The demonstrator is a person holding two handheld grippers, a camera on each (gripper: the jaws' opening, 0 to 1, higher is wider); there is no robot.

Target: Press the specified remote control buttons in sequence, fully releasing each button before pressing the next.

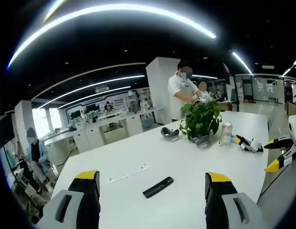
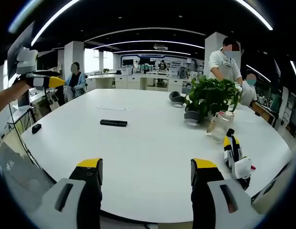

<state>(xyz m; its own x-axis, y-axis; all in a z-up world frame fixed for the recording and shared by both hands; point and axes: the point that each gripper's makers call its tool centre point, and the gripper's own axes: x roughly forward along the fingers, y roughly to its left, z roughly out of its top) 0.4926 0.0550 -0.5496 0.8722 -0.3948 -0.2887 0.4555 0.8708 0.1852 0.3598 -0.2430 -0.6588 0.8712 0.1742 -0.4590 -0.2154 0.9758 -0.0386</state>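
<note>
- Remote control (image 1: 158, 187) is seen flat on the white tabletop (image 1: 138, 152), just ahead of the left tool (image 1: 153, 191) and between its two jaws in the left gripper view; in the right gripper view it (image 2: 113, 123) lies well ahead and left of centre.
- Tabletop: large, mostly bare around the remote; a thin pale strip (image 1: 129, 173) lies near it.
- Potted plant (image 1: 201, 119) sits further back, with a clear bottle (image 1: 226, 133) just beside it and grey headphones (image 1: 170, 132) near.
- A spare yellow-tipped gripper (image 2: 235, 155) is seen lying on the tabletop at the right.
- Left tool: jaws spread wide, nothing held, nothing touched; raised above the tabletop, apart from the remote.
- Right tool (image 2: 147, 179): jaws spread wide, empty, well apart from the remote.
- Step judged: approach, no button pressed yet.
- To be done well: one jaw tip is best brought straight down on the target button, not both jaws straddling the body; press should be short and vertical so the remote isn't slid.
- Full lift-off is needed before the next button.
- Button layout cannot be read; too small.
- Remote should be kept in view throughout.
</note>
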